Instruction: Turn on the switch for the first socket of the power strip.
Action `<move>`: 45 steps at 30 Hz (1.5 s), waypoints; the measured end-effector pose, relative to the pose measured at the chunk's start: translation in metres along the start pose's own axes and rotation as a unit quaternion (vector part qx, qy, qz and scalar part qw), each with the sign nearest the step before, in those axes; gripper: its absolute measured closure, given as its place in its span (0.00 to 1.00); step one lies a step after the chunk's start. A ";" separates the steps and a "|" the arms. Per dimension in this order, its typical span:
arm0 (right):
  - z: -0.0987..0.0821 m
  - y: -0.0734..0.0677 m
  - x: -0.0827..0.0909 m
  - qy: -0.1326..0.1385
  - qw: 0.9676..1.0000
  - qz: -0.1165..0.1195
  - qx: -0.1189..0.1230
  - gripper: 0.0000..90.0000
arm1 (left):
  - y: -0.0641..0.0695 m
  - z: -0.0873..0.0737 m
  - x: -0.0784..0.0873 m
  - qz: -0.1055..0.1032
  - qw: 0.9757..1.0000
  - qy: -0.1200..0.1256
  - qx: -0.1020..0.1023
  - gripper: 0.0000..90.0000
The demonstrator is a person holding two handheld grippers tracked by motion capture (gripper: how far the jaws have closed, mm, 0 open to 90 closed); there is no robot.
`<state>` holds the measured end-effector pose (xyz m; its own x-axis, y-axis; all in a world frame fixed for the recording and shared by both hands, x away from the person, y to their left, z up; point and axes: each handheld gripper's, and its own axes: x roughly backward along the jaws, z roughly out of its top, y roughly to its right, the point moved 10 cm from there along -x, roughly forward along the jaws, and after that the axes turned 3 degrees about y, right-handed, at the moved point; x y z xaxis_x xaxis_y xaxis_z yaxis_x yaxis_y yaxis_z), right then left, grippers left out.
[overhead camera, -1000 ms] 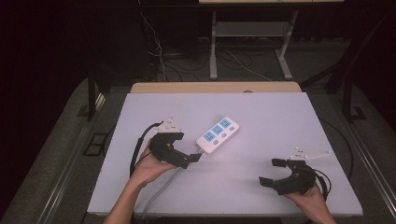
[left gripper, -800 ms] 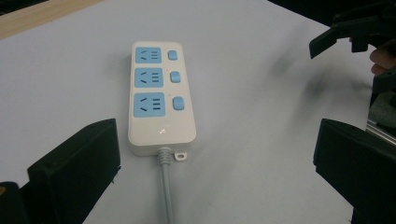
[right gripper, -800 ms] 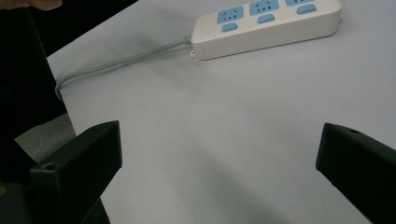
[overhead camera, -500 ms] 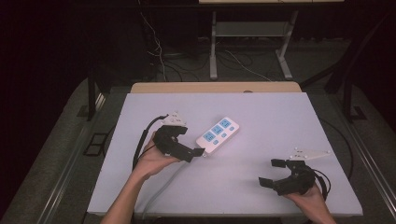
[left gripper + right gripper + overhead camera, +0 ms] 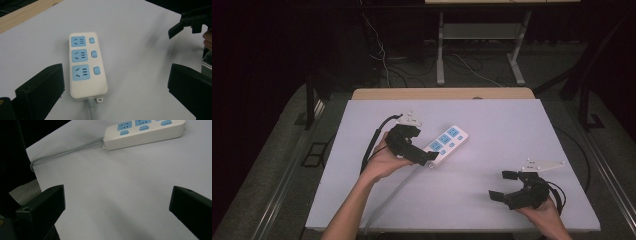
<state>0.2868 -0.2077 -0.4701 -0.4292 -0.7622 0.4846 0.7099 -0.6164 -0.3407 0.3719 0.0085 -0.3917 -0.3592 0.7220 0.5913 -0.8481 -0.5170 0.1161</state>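
Power strip (image 5: 86, 66) lies lengthwise at twelve o'clock between the nearer left gripper's (image 5: 115, 85) spread fingers; right gripper (image 5: 504, 186) is also spread.

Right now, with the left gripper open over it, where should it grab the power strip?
Grip the power strip across its narrow width near the cable end, coming down from above. It lies flat, sockets up, and its long parallel sides suit the jaws. The left gripper is open, wider than the body. Probably avoid the cable, which is thin and would let the strip swing.
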 end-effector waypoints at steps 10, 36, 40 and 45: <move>0.000 -0.001 0.000 -0.001 1.000 0.000 0.002 0.00 | -0.001 0.005 -0.018 -0.009 0.999 -0.028 -0.019 0.00; -0.003 0.000 -0.003 -0.010 1.000 0.000 0.003 0.00 | -0.014 0.008 -0.048 -0.027 0.995 -0.089 -0.047 0.33; -0.003 0.000 -0.003 -0.011 1.000 0.000 0.004 0.00 | -0.015 0.011 -0.052 -0.024 0.993 -0.097 -0.059 0.51; -0.003 -0.001 -0.003 -0.011 1.000 0.001 0.005 0.00 | -0.016 0.010 -0.058 -0.029 0.990 -0.117 -0.069 0.77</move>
<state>0.2861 -0.2053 -0.4734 -0.4162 -0.7583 0.5017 0.7160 -0.6134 -0.3332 0.4105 -0.0293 -0.4198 -0.2226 0.6141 0.7572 -0.9156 -0.3984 0.0540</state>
